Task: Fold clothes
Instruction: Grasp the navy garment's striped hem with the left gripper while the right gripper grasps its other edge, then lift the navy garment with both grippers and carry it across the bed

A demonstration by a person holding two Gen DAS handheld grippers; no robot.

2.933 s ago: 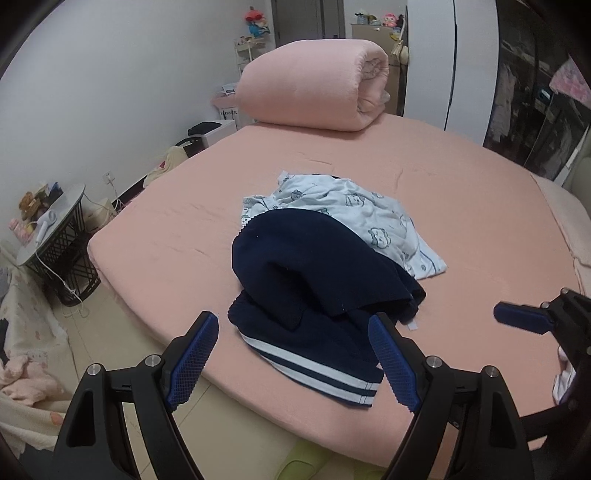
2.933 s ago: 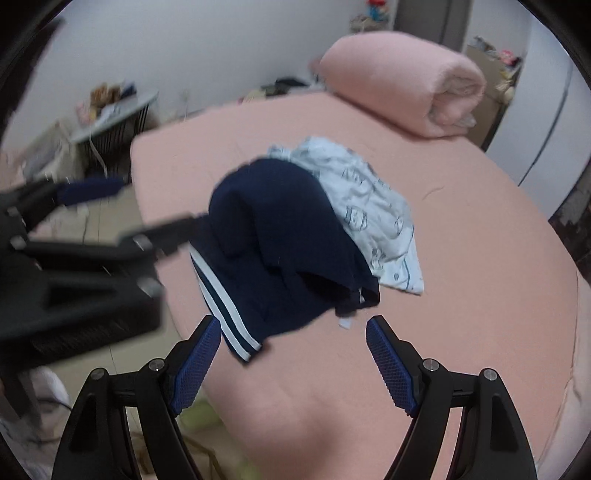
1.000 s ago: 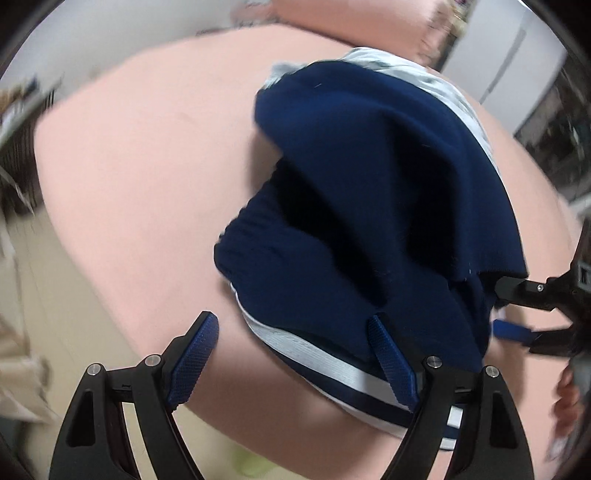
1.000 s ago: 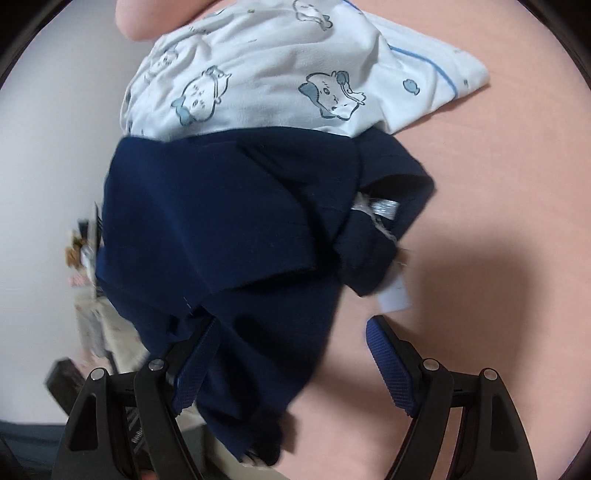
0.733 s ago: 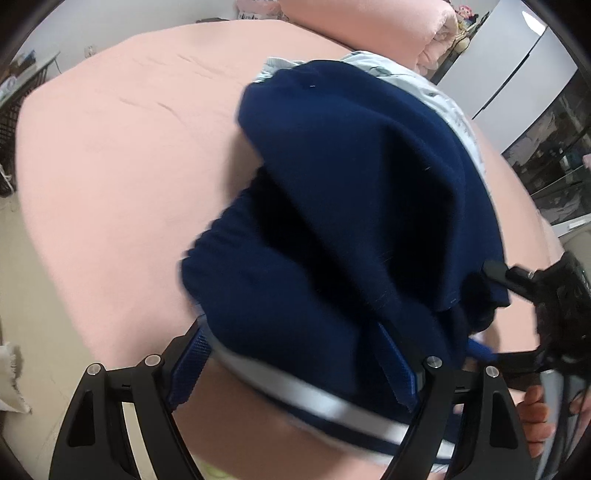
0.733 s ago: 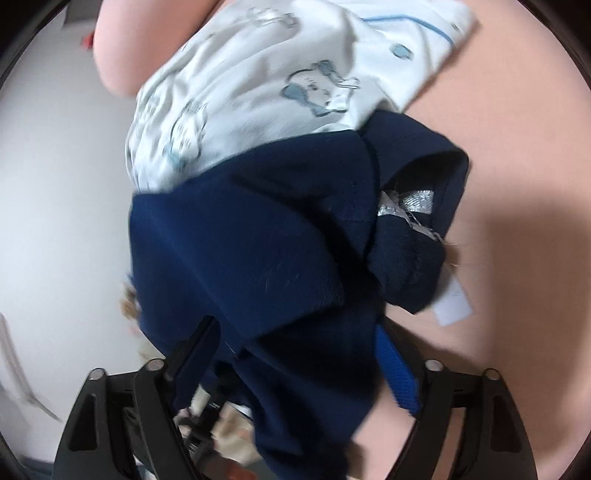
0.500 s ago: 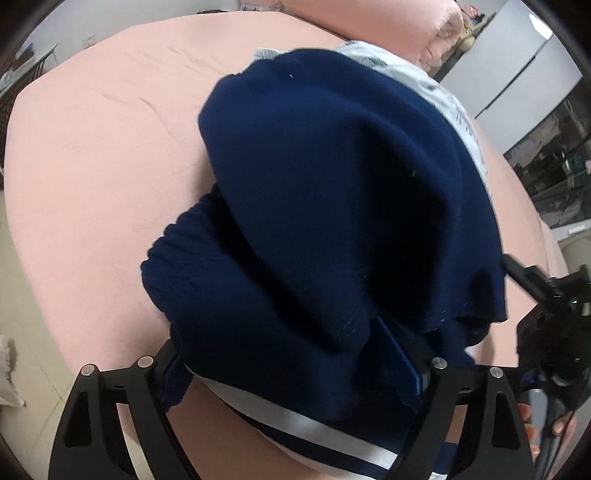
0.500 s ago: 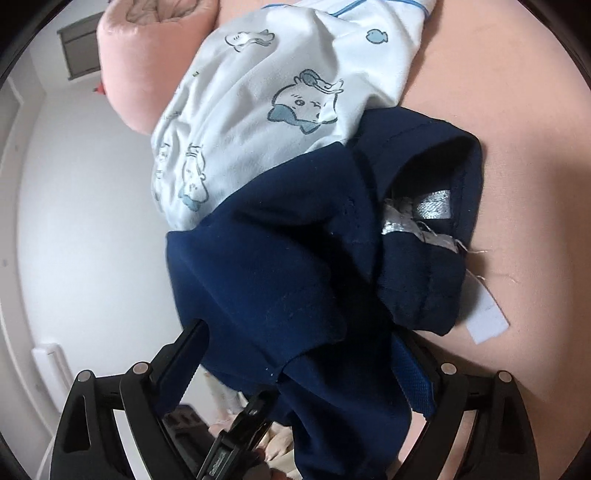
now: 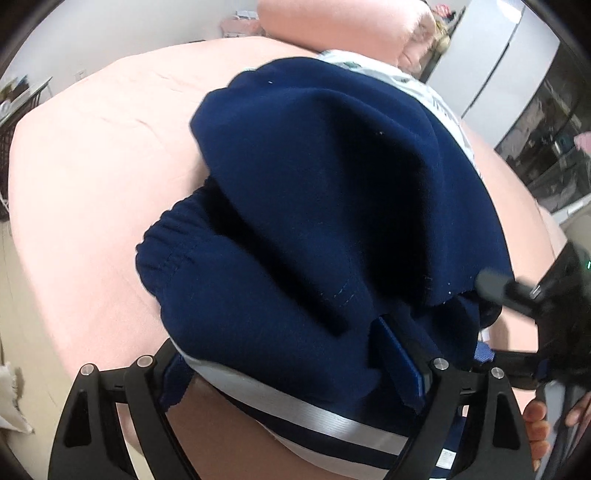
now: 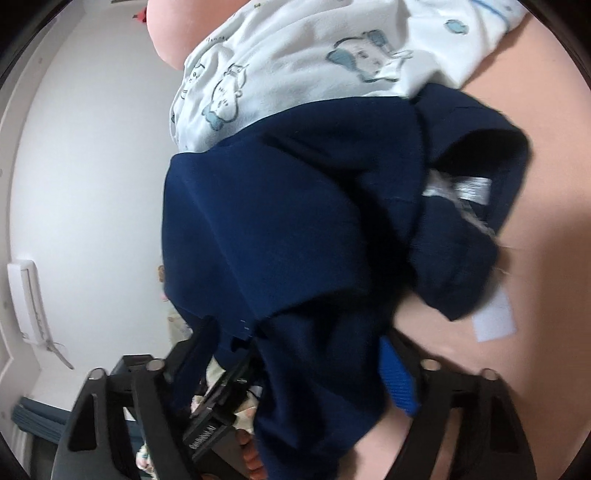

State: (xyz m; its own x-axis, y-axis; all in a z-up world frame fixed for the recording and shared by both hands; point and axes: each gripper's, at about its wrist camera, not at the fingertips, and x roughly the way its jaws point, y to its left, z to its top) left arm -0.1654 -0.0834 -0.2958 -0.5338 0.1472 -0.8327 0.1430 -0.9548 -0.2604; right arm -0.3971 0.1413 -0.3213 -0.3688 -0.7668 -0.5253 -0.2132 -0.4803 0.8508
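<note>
A crumpled navy garment (image 9: 314, 203) with white stripes along its hem lies near the bed's front edge. It partly covers a white garment with a cartoon print (image 10: 332, 66). My left gripper (image 9: 277, 336) is open over the striped hem, with navy cloth bunched between its fingers and the left pad hidden beneath it. My right gripper (image 10: 295, 332) is at the garment's right side, where it also appears in the left wrist view (image 9: 487, 317). Its jaws are closing with a navy fold (image 10: 295, 240) between them; its left pad is hidden by cloth.
The pink sheet (image 9: 110, 166) covers the bed, with a rolled pink quilt (image 9: 332, 26) at the far end. A white wardrobe (image 9: 498, 66) stands behind on the right. A white label (image 10: 495, 317) pokes out of the navy cloth. Floor lies beyond the near edge.
Both grippers have moved in on the navy garment, which now fills both views. Its cloth now lies between each pair of fingers. The right gripper's fingers stand slightly closer together.
</note>
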